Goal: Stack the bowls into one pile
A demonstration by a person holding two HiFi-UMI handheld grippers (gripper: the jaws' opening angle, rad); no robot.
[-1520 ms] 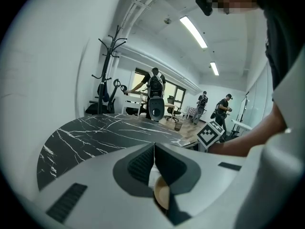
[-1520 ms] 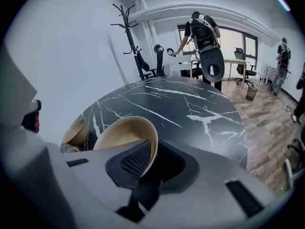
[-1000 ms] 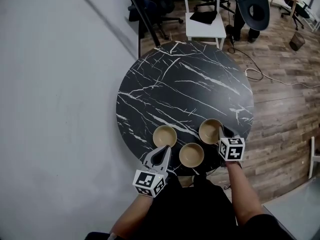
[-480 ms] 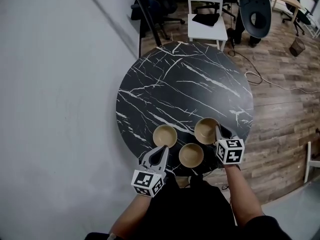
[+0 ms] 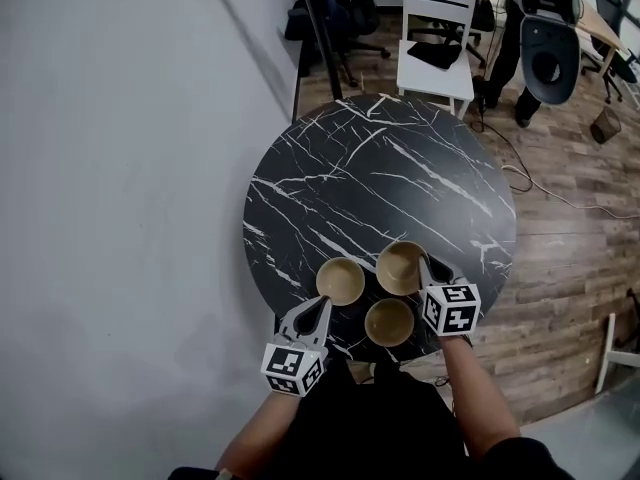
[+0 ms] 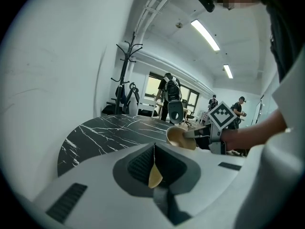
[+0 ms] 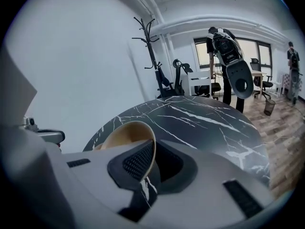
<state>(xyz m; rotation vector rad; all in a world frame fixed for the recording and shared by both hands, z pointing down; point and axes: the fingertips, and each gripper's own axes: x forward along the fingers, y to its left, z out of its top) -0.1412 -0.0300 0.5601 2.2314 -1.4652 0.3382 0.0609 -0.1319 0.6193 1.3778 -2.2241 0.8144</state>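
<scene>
Three tan bowls are at the near edge of the round black marble table [image 5: 380,178]. My right gripper [image 5: 427,270] is shut on the rim of one bowl [image 5: 400,266], which hangs tilted above the table. That bowl also shows in the right gripper view [image 7: 125,132] and the left gripper view [image 6: 179,138]. The left bowl [image 5: 340,280] sits on the table. My left gripper [image 5: 322,306] is shut on its near rim, and a tan sliver [image 6: 154,176] shows between the jaws. The third bowl [image 5: 390,321] stands free, nearest to me.
A white chair [image 5: 437,48] and a coat stand [image 5: 320,18] are beyond the table's far edge. A grey wall runs along the left. A cable [image 5: 560,193] lies on the wood floor at the right, and people stand with office chairs at the back.
My right gripper has lifted its bowl and carried it left, closer to the left bowl. The left gripper has shifted slightly at the left bowl's rim.
</scene>
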